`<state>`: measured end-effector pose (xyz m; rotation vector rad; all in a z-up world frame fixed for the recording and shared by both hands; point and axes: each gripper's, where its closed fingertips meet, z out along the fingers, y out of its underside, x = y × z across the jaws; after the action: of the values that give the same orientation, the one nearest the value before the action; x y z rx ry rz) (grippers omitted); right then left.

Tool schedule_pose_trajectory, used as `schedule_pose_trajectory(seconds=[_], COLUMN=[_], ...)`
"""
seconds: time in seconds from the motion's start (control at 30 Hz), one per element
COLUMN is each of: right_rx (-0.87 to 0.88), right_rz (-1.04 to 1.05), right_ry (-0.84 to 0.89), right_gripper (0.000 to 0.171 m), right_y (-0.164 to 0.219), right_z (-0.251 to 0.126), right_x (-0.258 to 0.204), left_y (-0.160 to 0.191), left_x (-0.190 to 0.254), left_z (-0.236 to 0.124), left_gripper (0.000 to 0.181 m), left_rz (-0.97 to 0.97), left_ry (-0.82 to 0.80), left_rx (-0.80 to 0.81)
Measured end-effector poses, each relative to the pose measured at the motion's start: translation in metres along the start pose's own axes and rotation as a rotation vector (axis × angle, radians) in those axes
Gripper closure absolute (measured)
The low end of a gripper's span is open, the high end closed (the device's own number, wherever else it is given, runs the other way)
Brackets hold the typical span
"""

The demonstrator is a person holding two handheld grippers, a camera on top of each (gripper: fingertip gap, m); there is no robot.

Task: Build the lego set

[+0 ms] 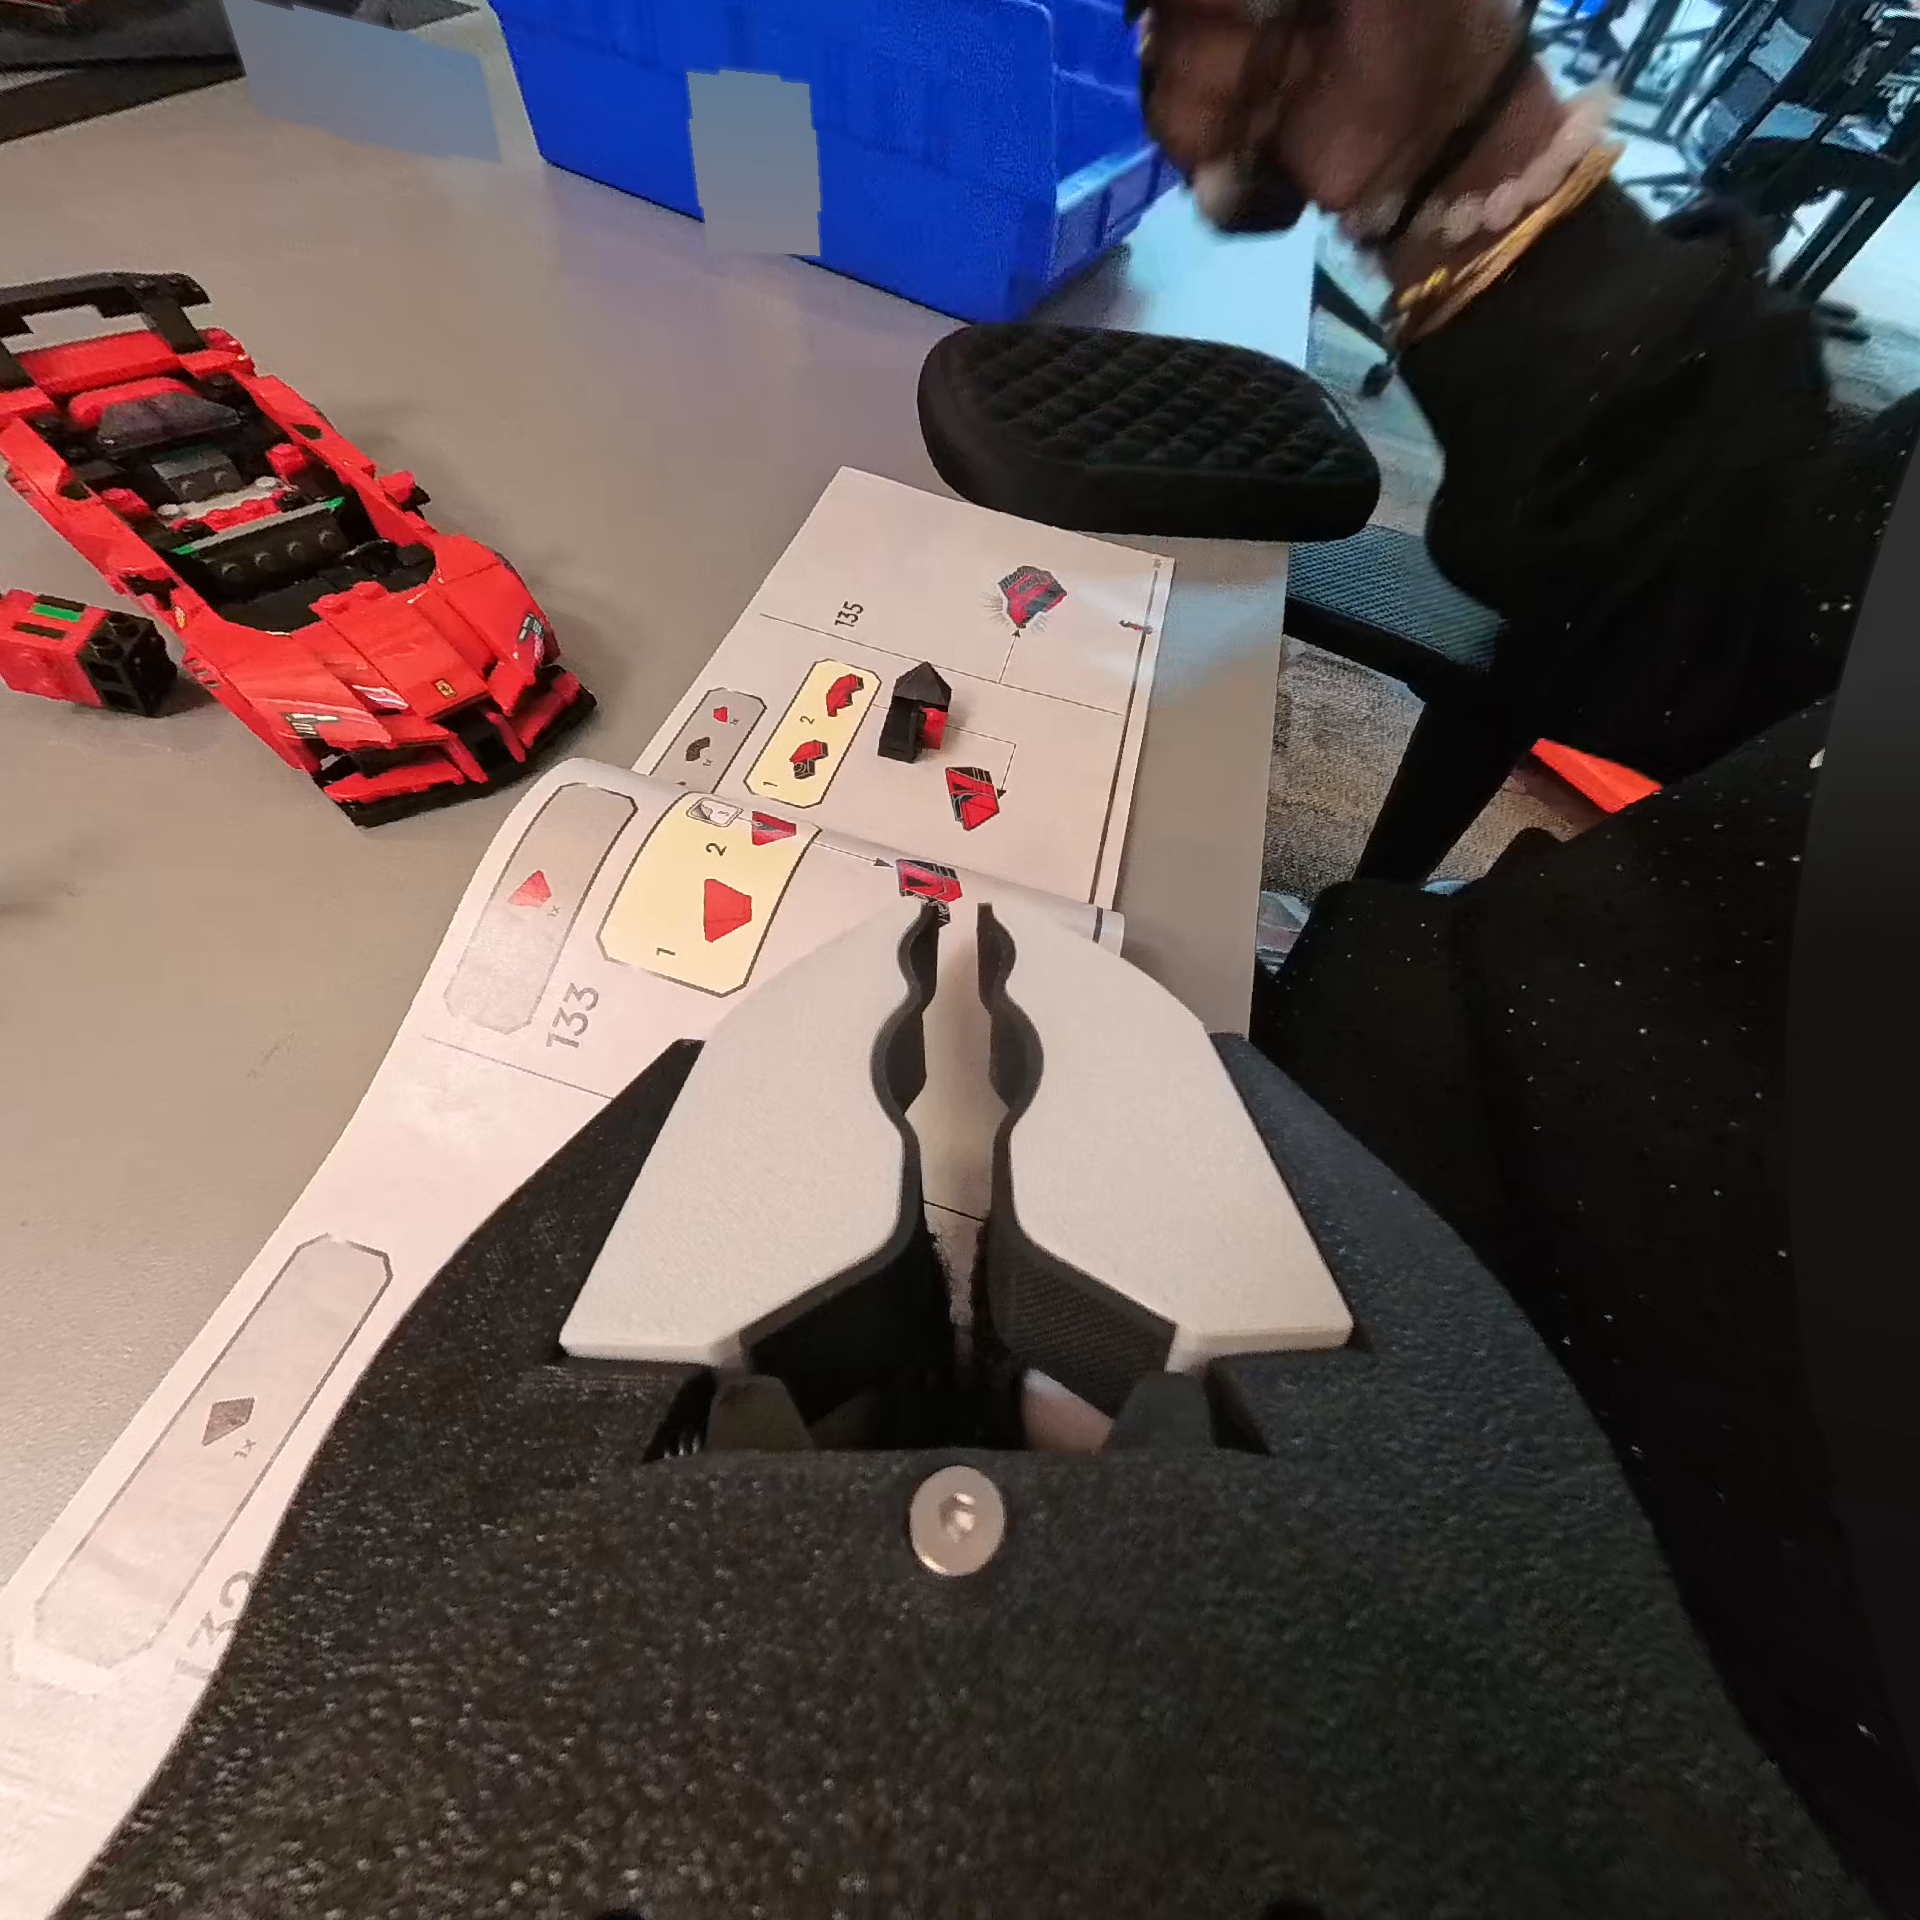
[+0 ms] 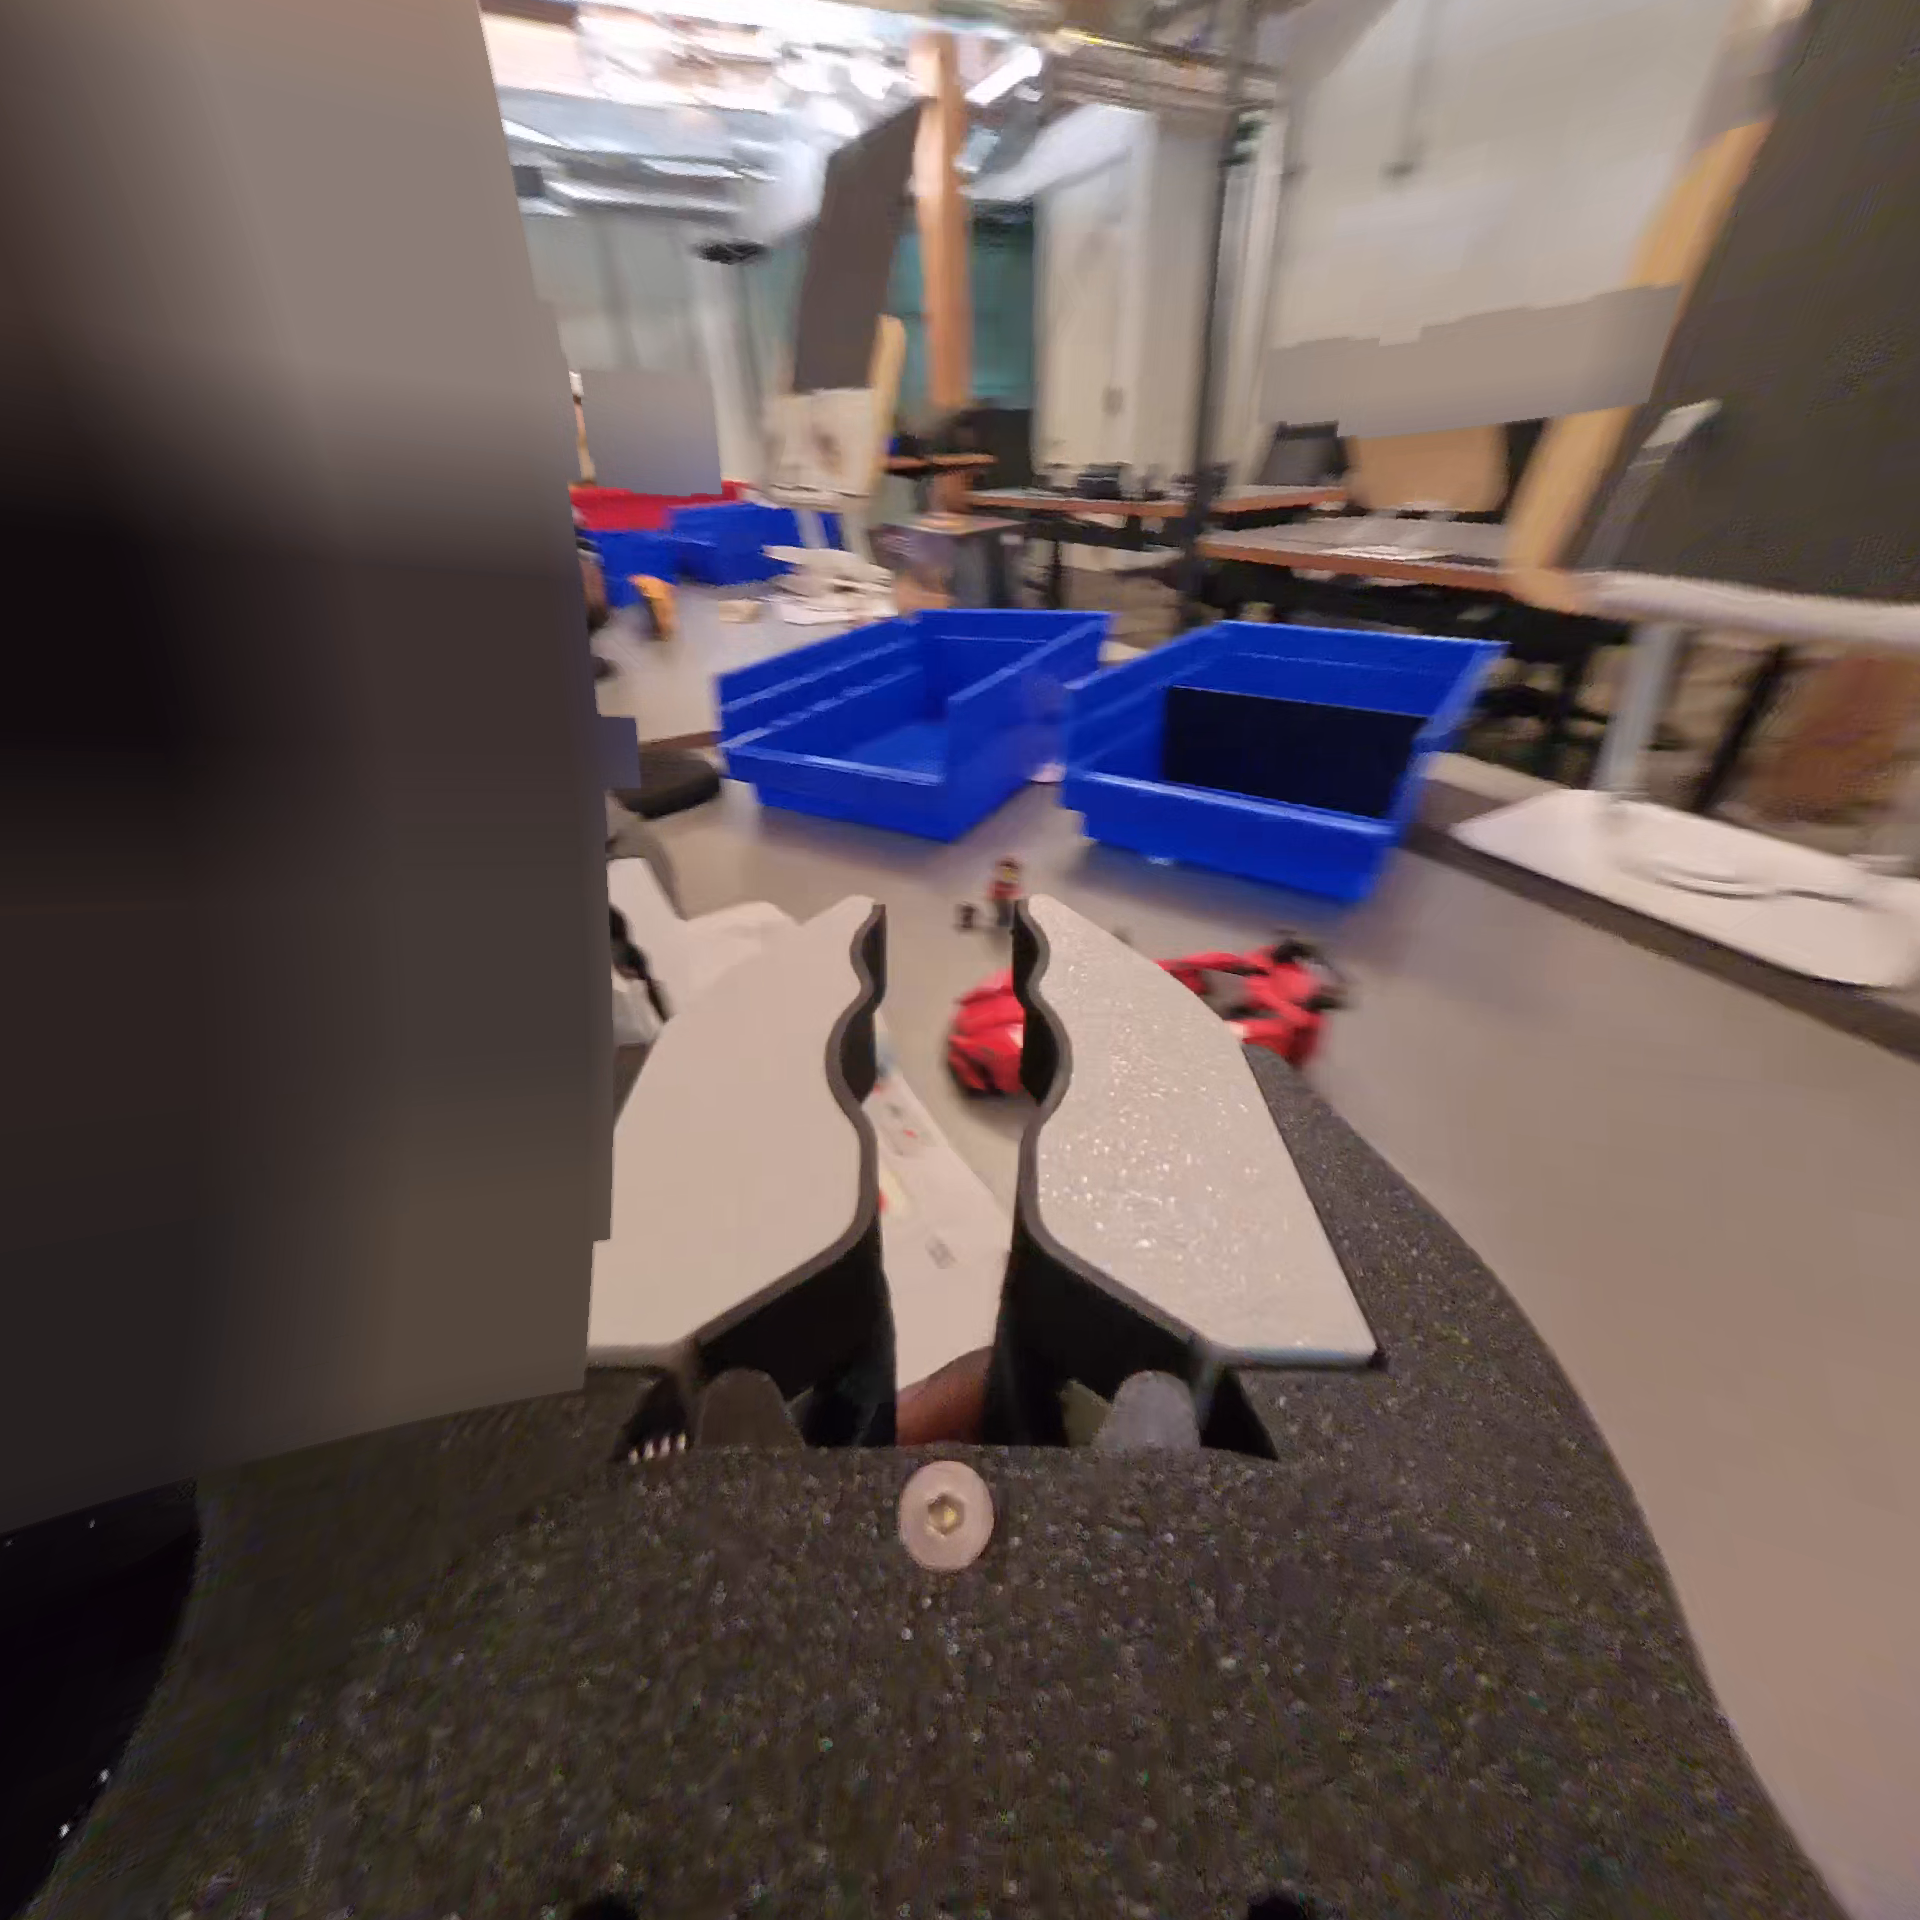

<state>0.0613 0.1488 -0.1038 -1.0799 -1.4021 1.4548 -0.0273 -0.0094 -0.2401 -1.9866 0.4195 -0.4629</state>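
Left wrist view: the left gripper (image 1: 957,914), smooth grey wavy-edged fingers nearly closed on nothing, hovers over the glossy paper booklet (image 1: 520,1039); the studded red car (image 1: 281,551) sits far left. The right gripper (image 2: 951,920) is parted, empty.

The red car (image 2: 1132,1013) was smeared by blur and partly hidden behind the right gripper's finger (image 2: 1143,1122); the small figure (image 2: 1004,885) beyond was too small to identify.

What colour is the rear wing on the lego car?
Black, on the red car; clearest in the left wrist view.
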Motion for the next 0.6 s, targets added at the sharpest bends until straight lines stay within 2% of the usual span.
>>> schedule_pose_trajectory(seconds=[0.03,0.2,0.33,0.47,0.53,0.6], right_rx=[-0.024,-0.261,-0.350,-0.394,-0.507,-0.646], right_rz=[-0.030,-0.099,-0.099,0.004,0.029,0.044], right_ry=[0.069,0.441,0.671,0.717,0.690,0.593], right_gripper=[0.147,0.139,0.138,0.141,0.142,0.147], right_y=[-0.007,-0.006,-0.005,0.002,0.014,0.028], right_z=[-0.017,-0.107,-0.175,-0.212,-0.218,-0.214], right_x=[0.006,0.035,0.052,0.068,0.080,0.089], left_y=[0.000,0.001,0.002,0.002,0.002,0.002], left_x=[0.000,0.000,0.000,-0.001,-0.002,-0.002], left_z=[0.000,0.001,0.002,0.002,0.002,0.002], left_gripper=[0.175,0.174,0.174,0.174,0.175,0.175], left_rz=[-0.003,0.004,0.003,-0.011,-0.014,-0.018], left_ry=[0.002,-0.003,-0.004,-0.003,-0.007,-0.007], left_rx=[-0.001,-0.011,-0.022,-0.022,-0.020,-0.022])
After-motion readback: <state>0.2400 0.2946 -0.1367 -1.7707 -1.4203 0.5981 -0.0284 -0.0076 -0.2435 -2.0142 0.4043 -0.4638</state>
